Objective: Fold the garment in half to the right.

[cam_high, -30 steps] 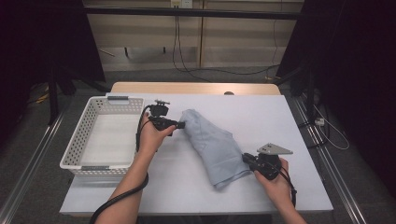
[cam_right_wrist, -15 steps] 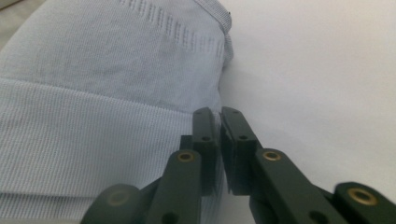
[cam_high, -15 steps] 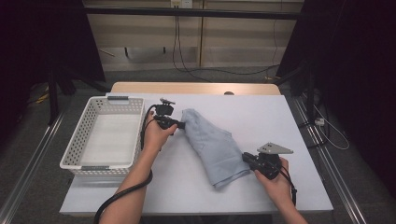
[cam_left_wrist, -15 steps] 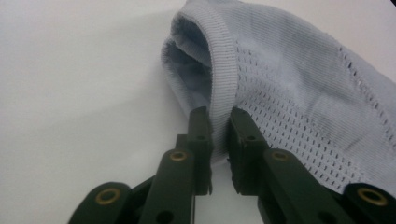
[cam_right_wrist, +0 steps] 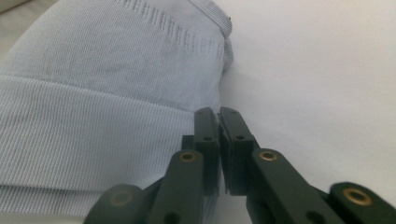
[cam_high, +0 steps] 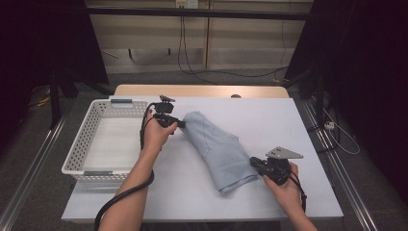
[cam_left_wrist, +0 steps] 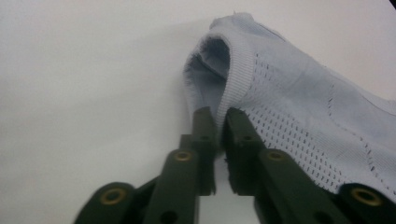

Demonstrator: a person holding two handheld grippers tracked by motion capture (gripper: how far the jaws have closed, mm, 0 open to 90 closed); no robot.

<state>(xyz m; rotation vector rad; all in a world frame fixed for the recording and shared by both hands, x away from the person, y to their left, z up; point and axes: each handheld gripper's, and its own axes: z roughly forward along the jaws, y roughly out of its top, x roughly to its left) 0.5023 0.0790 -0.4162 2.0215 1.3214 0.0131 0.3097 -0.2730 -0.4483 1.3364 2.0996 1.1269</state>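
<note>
A light blue knit garment (cam_high: 216, 147) lies folded in a long strip across the white table (cam_high: 269, 120), running from upper left to lower right. My left gripper (cam_high: 182, 124) is at its upper end. In the left gripper view its jaws (cam_left_wrist: 220, 116) pinch the ribbed hem of the garment (cam_left_wrist: 299, 116); they closed on it and have just been opening a little, with the cloth still between them. My right gripper (cam_high: 253, 162) is at the lower right edge. In the right gripper view it (cam_right_wrist: 218, 114) is shut on the edge of the garment (cam_right_wrist: 102, 93).
A white perforated basket (cam_high: 79, 149) stands at the left of the table, close to my left forearm. A wooden strip (cam_high: 202, 90) borders the table's far edge. Bare white tabletop lies to the right of the garment and in front of it.
My left gripper's jaws have come together on the garment's upper end. The right gripper and the garment have stayed where they were.
</note>
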